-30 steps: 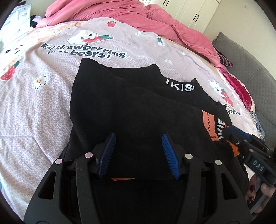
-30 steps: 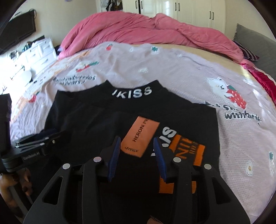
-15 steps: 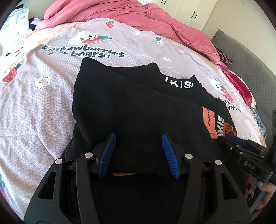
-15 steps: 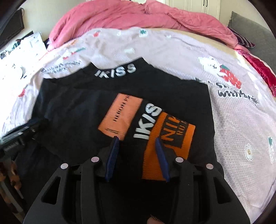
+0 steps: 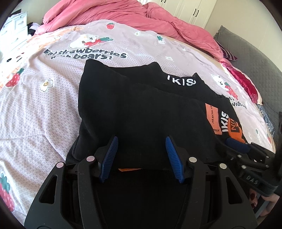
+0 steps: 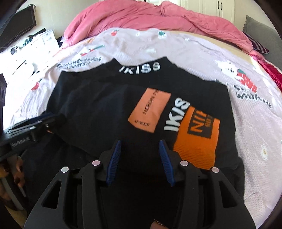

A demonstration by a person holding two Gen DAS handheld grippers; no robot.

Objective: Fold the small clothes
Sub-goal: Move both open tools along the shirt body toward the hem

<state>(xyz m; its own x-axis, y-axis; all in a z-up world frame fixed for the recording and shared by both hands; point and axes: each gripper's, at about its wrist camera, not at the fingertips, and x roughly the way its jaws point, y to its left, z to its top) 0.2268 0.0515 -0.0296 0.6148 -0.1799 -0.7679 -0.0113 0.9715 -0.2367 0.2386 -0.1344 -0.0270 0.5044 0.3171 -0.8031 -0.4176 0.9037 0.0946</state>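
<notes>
A black top [image 5: 141, 105] with a white "IKISS" collar [image 6: 140, 67] lies partly folded on the bed. Its orange-patched part [image 6: 149, 109] is turned over onto the body. My left gripper [image 5: 141, 139] stands open over the near left hem, with flat black cloth between the pads and no pinch. My right gripper [image 6: 139, 141] is also open and widening slightly above the near hem, beside the orange band [image 6: 197, 137]. Each gripper shows in the other's view: the right gripper [image 5: 236, 146] at the right edge, the left gripper [image 6: 44, 119] at the left edge.
The printed lilac bedsheet [image 5: 44, 105] surrounds the top. A pink duvet [image 6: 158, 15] is heaped at the far end. A red cloth [image 5: 246, 84] and a grey cushion [image 5: 255, 58] lie to the right. White drawers with clutter [image 6: 35, 44] stand to the left.
The orange-patched fold, close to the right gripper's jaws a second ago, now lies flat farther ahead of them. The right gripper's jaws stand a little wider. The left gripper has hardly moved.
</notes>
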